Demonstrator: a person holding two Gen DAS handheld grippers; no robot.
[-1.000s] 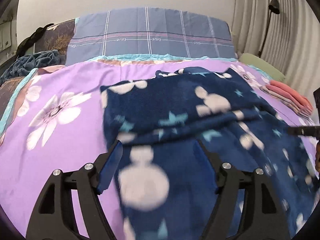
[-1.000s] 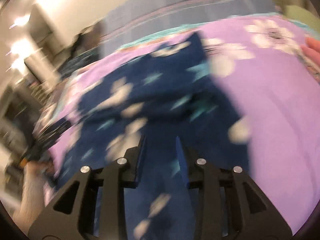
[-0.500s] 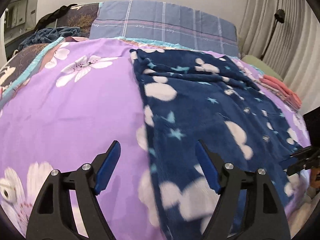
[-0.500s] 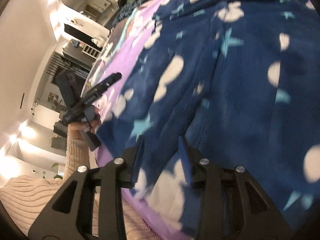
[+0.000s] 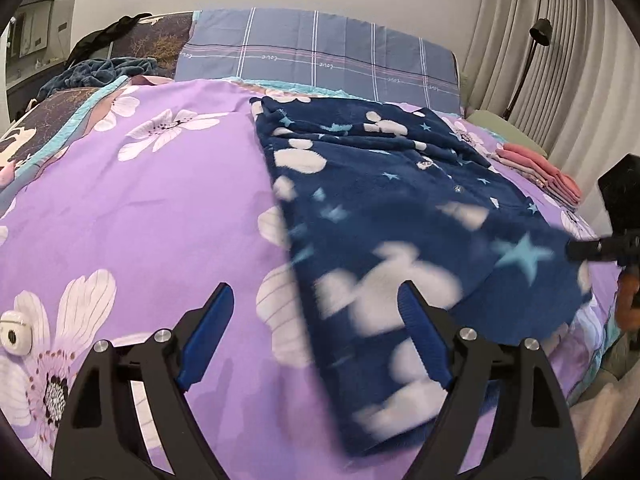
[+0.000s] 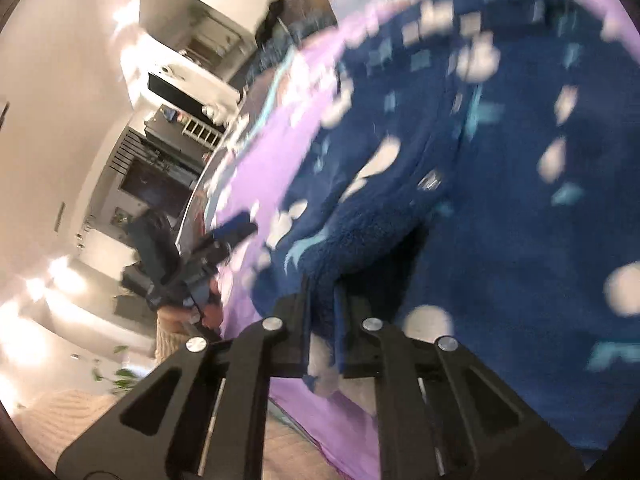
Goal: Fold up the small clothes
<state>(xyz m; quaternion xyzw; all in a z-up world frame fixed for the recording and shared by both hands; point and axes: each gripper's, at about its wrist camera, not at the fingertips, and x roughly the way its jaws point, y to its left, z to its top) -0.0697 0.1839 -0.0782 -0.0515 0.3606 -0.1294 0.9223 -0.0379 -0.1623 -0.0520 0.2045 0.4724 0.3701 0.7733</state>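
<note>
Bedspread: purple, white flowers.
Left gripper: jaws spread wide, holding nothing, above the garment's left edge.
Garment: navy fleece with stars, spread on bed's right half.
Right gripper: jaws pinched on garment's near corner, lifted.
Pink stack: far right.

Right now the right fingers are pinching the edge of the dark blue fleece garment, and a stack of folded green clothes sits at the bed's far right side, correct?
Nearly. The stack is pink, not green, as the left wrist view shows. The right fingers do pinch the blue fleece garment.
</note>
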